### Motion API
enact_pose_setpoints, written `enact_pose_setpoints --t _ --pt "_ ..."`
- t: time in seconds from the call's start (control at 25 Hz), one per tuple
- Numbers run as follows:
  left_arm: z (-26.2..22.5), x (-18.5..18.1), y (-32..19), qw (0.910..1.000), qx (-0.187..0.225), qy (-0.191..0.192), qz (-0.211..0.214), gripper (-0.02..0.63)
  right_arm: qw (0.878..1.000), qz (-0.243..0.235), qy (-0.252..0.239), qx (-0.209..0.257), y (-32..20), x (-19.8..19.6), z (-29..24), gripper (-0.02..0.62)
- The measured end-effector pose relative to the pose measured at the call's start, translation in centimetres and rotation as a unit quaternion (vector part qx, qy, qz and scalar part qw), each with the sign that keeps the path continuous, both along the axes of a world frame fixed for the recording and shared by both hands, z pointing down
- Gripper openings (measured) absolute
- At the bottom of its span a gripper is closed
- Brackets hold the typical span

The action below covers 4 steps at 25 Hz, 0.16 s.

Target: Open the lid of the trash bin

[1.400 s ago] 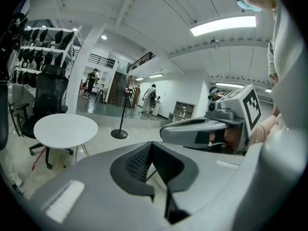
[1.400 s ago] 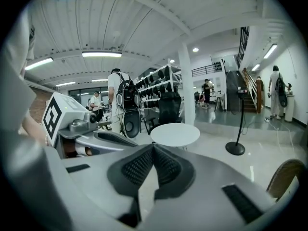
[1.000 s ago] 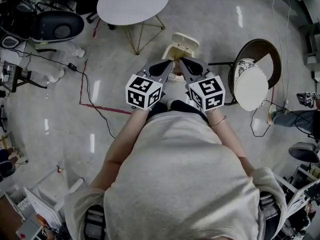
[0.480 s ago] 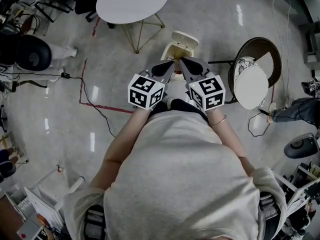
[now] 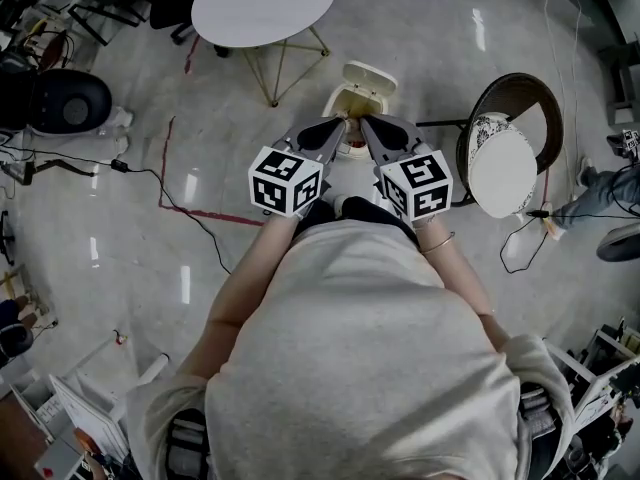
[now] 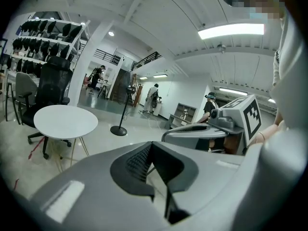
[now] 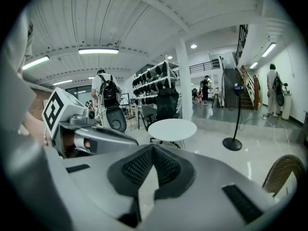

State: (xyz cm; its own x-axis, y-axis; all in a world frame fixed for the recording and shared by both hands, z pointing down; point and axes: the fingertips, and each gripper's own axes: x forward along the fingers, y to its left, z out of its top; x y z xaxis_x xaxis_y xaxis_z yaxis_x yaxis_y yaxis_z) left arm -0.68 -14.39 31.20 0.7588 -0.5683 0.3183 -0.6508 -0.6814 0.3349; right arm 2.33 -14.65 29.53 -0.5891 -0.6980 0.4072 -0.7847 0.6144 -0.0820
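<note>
Left gripper [image 5: 338, 126] and right gripper [image 5: 366, 125] are both pressed together, empty, tips over the trash bin [image 5: 334, 102]. Its lid [image 5: 370, 76] is up. Round table [image 5: 265, 6] sits beyond, chair [image 5: 502, 168] close on the right.

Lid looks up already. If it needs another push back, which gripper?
Right, narrowly. The left gripper and right gripper are both shut and empty on the near side of the bin, but the right tip lines up better with the raised lid.
</note>
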Motion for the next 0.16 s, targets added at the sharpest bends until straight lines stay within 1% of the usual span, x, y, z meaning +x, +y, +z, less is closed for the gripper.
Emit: enact_pose_setpoints --t 0.16 --pt "-0.31 0.34 0.50 1.0000 0.001 0.003 0.006 0.005 1.000 -0.009 -0.007 -0.002 0.48 -0.52 -0.29 0.006"
